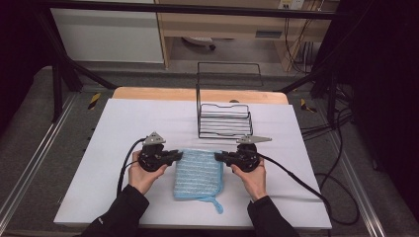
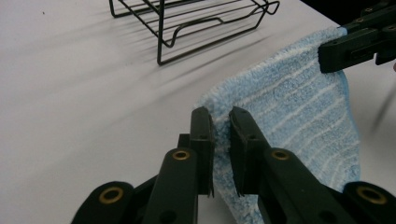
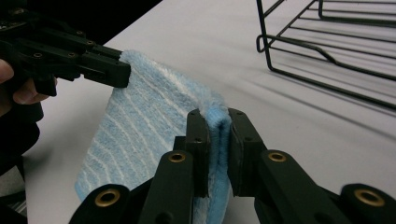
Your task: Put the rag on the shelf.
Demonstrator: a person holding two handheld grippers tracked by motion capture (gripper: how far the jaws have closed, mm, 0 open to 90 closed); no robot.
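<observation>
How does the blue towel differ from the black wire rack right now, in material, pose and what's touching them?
The light blue striped terry towel is soft cloth; the black wire rack is rigid, open metal wire. The towel is pinched at its two far corners by the left hand-held gripper and right hand-held gripper, while the rack stands untouched behind it. The towel's far edge is lifted; the rack sits flat. Both are on the white table.

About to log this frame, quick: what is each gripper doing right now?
Left gripper: closed on the left far corner of the blue towel.
Right gripper: closed on the towel's right far corner.
</observation>
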